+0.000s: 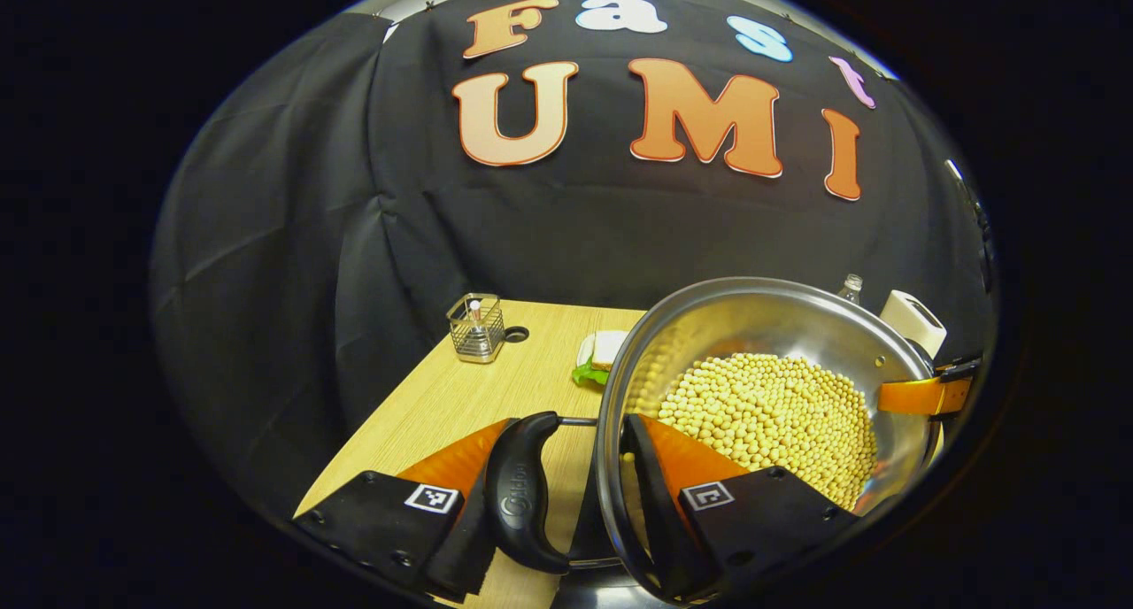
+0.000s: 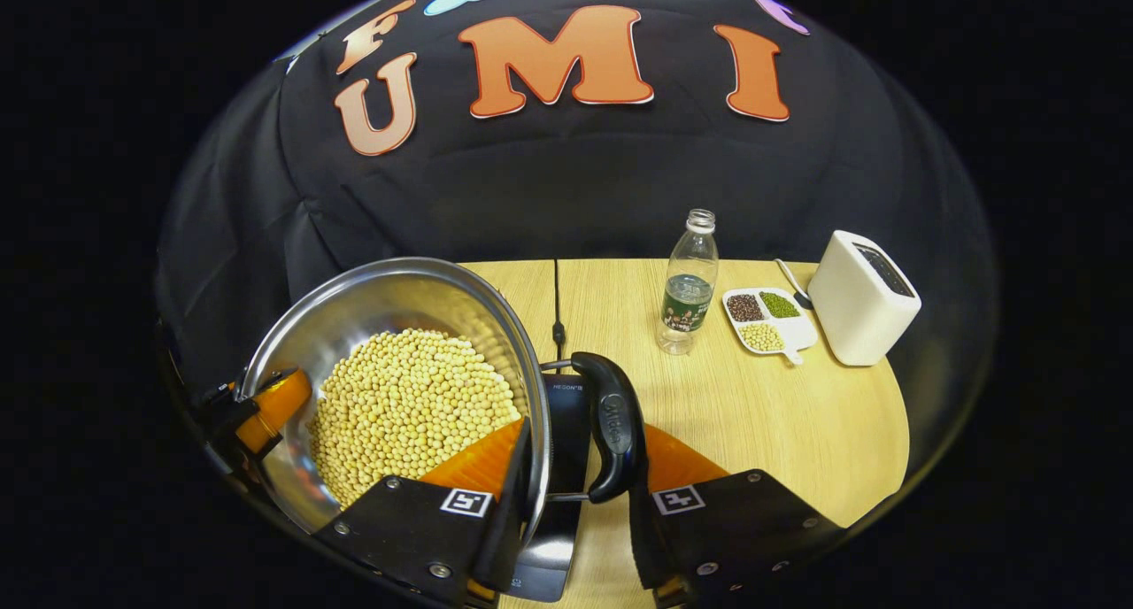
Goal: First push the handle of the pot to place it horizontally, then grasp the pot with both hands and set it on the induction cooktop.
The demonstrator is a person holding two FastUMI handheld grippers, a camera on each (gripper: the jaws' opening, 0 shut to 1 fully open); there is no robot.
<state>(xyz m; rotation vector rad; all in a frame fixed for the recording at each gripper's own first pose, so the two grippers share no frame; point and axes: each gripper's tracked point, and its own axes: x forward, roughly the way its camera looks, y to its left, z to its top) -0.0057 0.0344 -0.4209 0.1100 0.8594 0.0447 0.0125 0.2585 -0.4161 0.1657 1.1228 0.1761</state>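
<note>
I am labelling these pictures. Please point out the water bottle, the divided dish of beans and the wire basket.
water bottle (image 2: 688,299), right gripper view, on its labelled body.
divided dish of beans (image 2: 794,330), right gripper view, on its bare white part.
wire basket (image 1: 477,334), left gripper view, on its front mesh wall.

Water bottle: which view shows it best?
Right gripper view: the water bottle stands whole and unblocked on the table, beside the divided dish. In the left gripper view just its top peeks over the pot rim.
</note>
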